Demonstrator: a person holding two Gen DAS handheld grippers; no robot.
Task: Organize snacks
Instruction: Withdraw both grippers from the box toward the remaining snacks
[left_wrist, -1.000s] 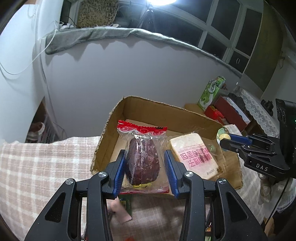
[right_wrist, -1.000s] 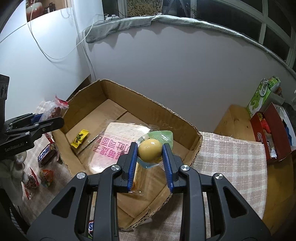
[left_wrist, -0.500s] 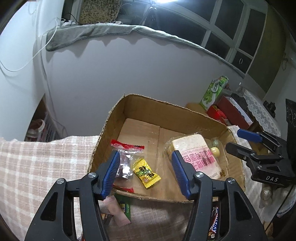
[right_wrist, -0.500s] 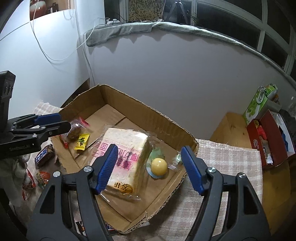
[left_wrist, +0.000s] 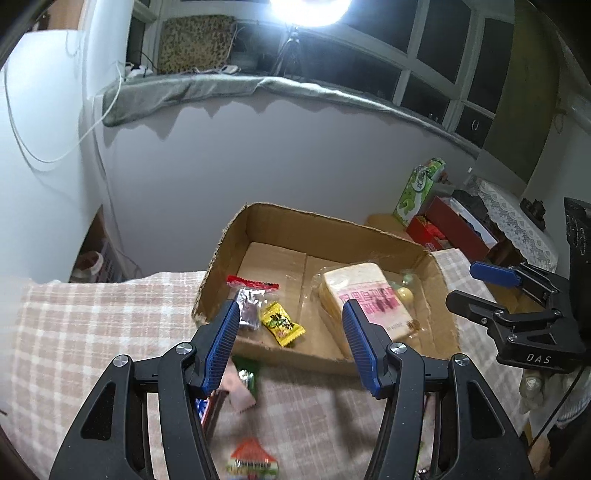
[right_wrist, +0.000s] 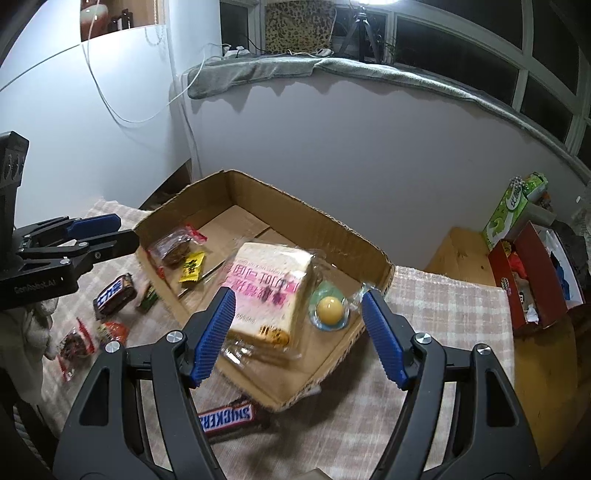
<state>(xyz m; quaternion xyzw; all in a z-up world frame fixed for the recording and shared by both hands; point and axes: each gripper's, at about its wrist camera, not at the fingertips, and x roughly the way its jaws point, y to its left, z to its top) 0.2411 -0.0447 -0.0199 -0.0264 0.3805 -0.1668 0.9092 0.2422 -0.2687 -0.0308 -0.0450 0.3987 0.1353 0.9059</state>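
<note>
- Left gripper (left_wrist: 290, 345): jaws standing apart, nothing between the blue pads; it hangs above the near wall of the cardboard box (left_wrist: 325, 236).
- Right gripper (right_wrist: 297, 334): jaws wide apart and empty, above the box's near right corner.
- Just ahead of the left gripper, inside the box: a red-topped clear packet with a dark snack (left_wrist: 249, 301), and touching it on the right, a yellow candy (left_wrist: 282, 325).
- Ahead of both grippers, a wrapped bread slab with pink print (right_wrist: 271, 286) lies flat on the box floor.
- Just right of the bread, between the right gripper's fingertips as that view frames it: a round yellow sweet in a green-edged wrapper (right_wrist: 330, 308).
- Below the right gripper, outside the box on the checked tabletop (right_wrist: 443, 314): a Snickers bar (right_wrist: 227, 419), partly under the box edge.
- Left of the right gripper, on the tabletop beside the box: a dark chocolate bar (right_wrist: 114, 295), a small green packet (right_wrist: 147, 297), two red-wrapped snacks (right_wrist: 94, 338).
- Under the left gripper: a green packet and a pink one, blurred.
</note>
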